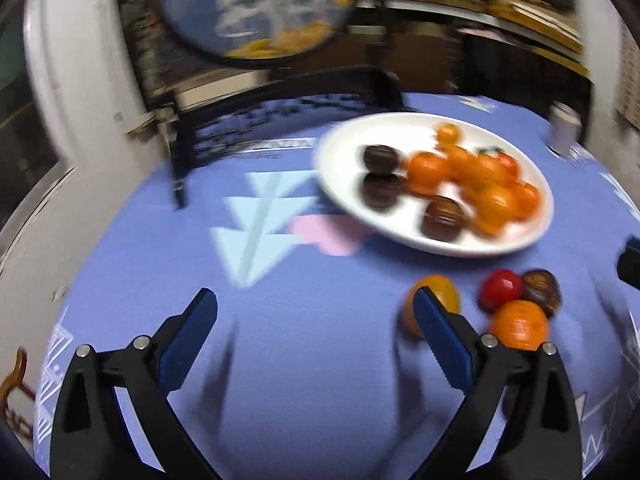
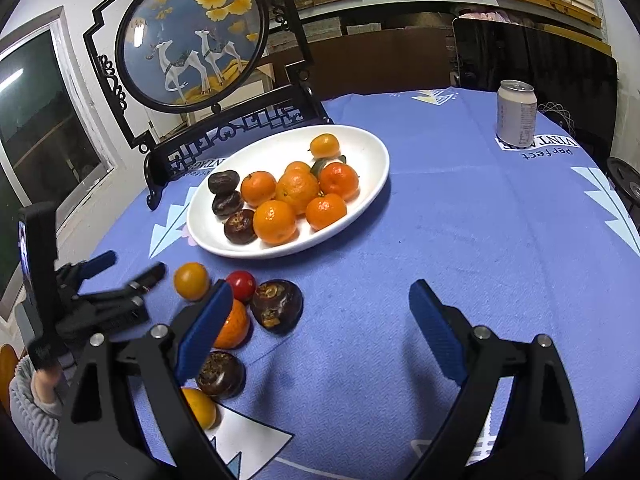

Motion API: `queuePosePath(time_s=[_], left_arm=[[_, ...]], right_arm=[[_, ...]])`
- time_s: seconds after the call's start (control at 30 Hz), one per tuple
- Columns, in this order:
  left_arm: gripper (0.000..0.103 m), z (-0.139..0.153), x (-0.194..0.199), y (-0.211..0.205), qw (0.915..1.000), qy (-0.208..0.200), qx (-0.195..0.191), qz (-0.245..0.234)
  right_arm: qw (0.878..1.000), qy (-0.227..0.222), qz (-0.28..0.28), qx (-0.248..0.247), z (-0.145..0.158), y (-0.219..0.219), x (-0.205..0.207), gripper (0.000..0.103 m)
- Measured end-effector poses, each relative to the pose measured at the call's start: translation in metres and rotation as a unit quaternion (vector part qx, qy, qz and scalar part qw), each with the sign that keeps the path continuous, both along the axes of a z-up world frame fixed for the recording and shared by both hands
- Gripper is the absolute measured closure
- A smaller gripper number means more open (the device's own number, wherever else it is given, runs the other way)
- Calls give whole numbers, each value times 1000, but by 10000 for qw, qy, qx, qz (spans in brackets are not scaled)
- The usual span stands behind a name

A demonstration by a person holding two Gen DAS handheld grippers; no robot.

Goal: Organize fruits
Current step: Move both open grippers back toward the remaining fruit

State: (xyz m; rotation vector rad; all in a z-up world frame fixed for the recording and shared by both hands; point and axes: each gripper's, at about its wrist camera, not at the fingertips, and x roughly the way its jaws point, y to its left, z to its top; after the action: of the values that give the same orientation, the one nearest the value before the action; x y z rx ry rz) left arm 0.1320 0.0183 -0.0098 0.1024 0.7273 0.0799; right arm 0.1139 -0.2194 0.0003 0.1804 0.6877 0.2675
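A white plate (image 2: 372, 152) holds several oranges and three dark water chestnuts. Loose on the blue cloth in front of it lie a small yellow-orange fruit (image 2: 191, 280), a red tomato (image 2: 241, 284), a dark chestnut (image 2: 277, 306), an orange (image 2: 234, 326), a second chestnut (image 2: 222, 374) and another orange (image 2: 200, 406). My right gripper (image 2: 320, 292) is open and holds nothing; its left finger crosses in front of the orange. My left gripper (image 1: 316, 300) is open over bare cloth, with the yellow-orange fruit (image 1: 440, 300) just behind its right finger. The left wrist view is blurred.
A dark carved stand with a round painted screen (image 2: 192, 36) rises behind the plate at the table's far left. A drink can (image 2: 516, 114) stands far right. A sleeve (image 2: 28, 408) shows at lower left. Open cloth lies right of the plate.
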Motion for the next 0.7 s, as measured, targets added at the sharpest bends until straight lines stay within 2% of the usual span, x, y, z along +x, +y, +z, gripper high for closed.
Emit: queuePosePath(time_s=[0.07,0.13,0.3,0.37,0.5,0.63,0.7], left_arm=[[4,5,-5,10,9994,15,-354,-43],[5,6,-9,7,9986,3,-483,-196],[5,-9,-7,-18,9981,132,-55,-607],[12,-14,-4,-18,9979,239,-76,-600],[17,-16,0,-7,9973,339,-374,-528],[29,-21,5,-6,9974,413,-355,-476],[34,-24,7,-6,9973,471,-345,-456]], right_arm=[[10000,-1,2,18,0,-1,0,11],[10000,-6,9,18,0,0,0,11],[10000,20,29,-43,-2,3,0,11],[10000,30,34,-36,-3,3,0,11],[10000,34,50,-55,-4,3,1,11],[9996,173,191,-92,-10,9,5,11],[9990,308,298,-105,-16,13,10,16]])
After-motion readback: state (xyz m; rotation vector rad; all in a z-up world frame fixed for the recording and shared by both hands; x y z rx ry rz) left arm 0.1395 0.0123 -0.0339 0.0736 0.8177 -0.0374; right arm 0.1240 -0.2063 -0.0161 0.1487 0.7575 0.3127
